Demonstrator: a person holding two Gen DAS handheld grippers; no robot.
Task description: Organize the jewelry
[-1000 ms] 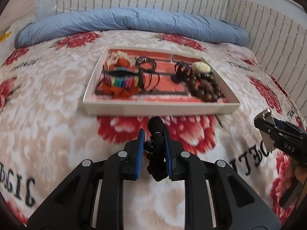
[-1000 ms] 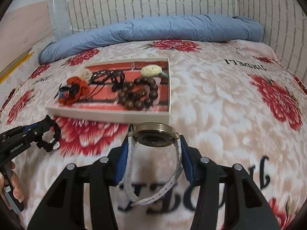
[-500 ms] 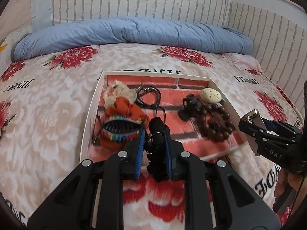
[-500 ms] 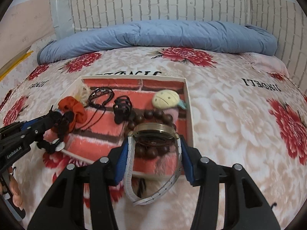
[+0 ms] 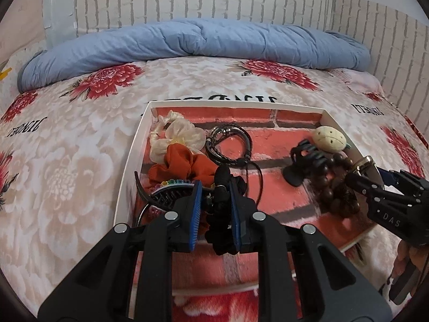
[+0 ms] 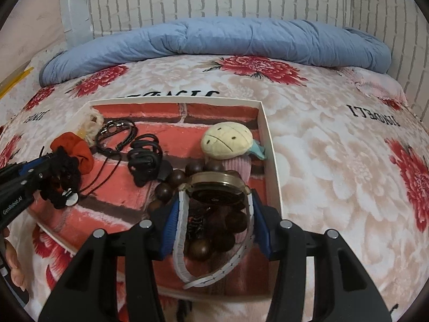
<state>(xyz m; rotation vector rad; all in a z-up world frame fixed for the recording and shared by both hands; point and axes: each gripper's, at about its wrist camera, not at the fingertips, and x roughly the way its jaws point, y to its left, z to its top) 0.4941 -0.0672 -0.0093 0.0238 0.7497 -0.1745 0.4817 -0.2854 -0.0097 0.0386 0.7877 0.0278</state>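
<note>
1. Hovering over the shallow white tray with a red brick-print floor (image 5: 135, 145), the left gripper (image 5: 213, 201) has its blue pads nearly together, pinching a black fuzzy scrunchie-like band (image 5: 224, 187) that sticks up and hangs down between them.
2. Right gripper (image 6: 214, 209) sits partly spread, pads pressing the sides of a round brass-rimmed wristwatch with a white strap (image 6: 217, 190); strap loops down between the black arms.
3. Watch hangs above the tray's right side, over a string of dark brown wooden beads (image 6: 171, 178).
4. Tray lies on a cream bedspread with red flowers (image 6: 335, 161); rolled blue quilt (image 5: 201, 40) along the far brick-pattern wall.
5. Inside tray, left part: cream fabric flower (image 5: 179, 134), orange scrunchie (image 5: 182, 163), black comb-tooth clip with coloured beads (image 5: 163, 196), coiled black cord bracelet (image 5: 230, 145).
6. Right part: black claw clip (image 6: 146, 161), beside the beads; cream plush head with stitched face (image 6: 228, 141) near the tray's right wall.
7. From the left camera, the right gripper (image 5: 372, 173) enters at right edge, a hand (image 5: 407, 257) below it.
</note>
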